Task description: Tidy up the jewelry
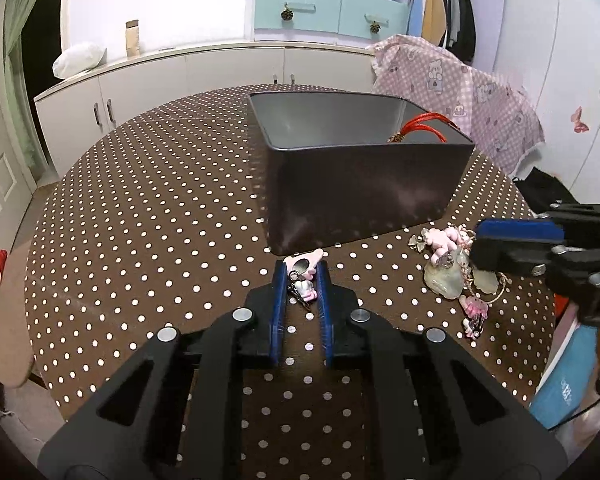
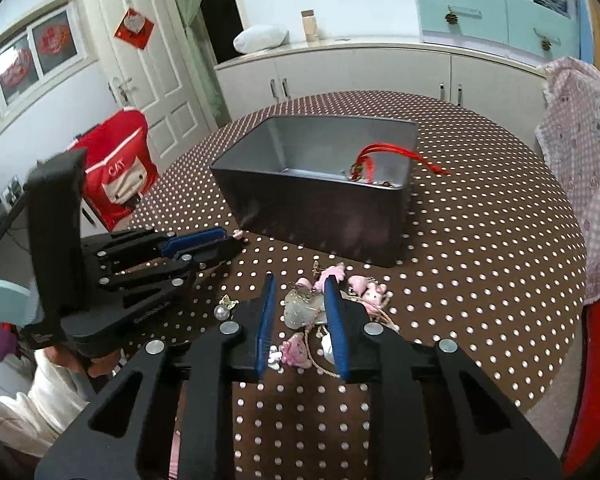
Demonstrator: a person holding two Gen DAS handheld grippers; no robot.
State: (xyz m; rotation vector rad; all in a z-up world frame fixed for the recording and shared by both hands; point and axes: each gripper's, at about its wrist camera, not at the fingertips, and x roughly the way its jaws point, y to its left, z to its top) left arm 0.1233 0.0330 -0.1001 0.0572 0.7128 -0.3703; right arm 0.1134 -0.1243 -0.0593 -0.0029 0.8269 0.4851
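Note:
A dark metal box stands on the polka-dot table, with a red cord charm inside; the box also shows in the right wrist view. My left gripper is shut on a pink charm keychain just in front of the box. My right gripper is open, its fingers around a pile of jewelry: pale jade pendants, pink charms and cord. The pile also shows in the left wrist view, with the right gripper over it.
The round table has a brown cloth with white dots. A small pearl butterfly piece lies left of the pile. A pink patterned cloth drapes a chair behind the box. A red bag sits beyond the table edge.

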